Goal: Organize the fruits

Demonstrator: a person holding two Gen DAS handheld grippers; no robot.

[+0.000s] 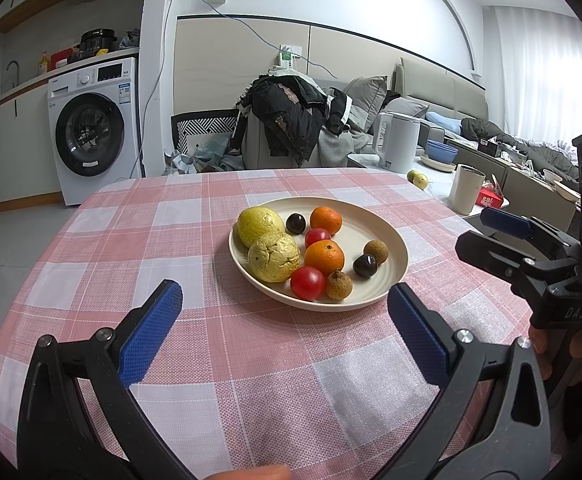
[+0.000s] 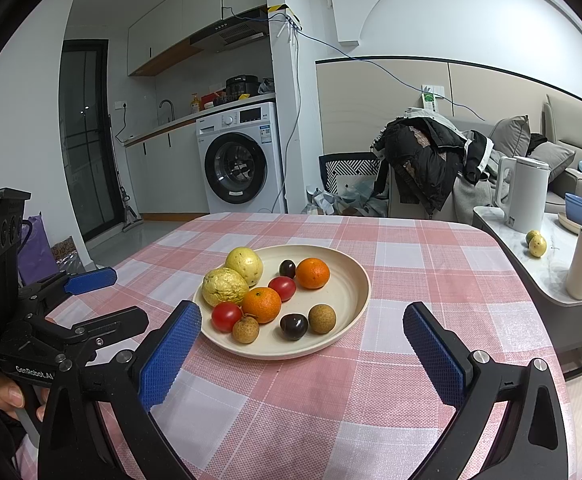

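1. We hold the left gripper (image 1: pixel 283 320) and right gripper (image 2: pixel 303 340) with fingers spread apart, gripping nothing.
2. The fruits (image 2: pixel 261 304), yellow, orange, red, dark and brown, sit in a cream plate (image 2: pixel 347 292) just beyond both fingers.
3. The plate rests on the pink-checked counter (image 2: pixel 411 272); a washing machine (image 2: pixel 239 162) stands far behind.

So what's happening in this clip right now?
A person holds a pair of tongs in each hand over a pink checked tablecloth. Both the left tongs and the right tongs are open and empty, short of a cream plate. The plate holds two yellow fruits, two oranges, two red tomatoes, two dark cherries and two brown longans. Nothing has been picked up yet.
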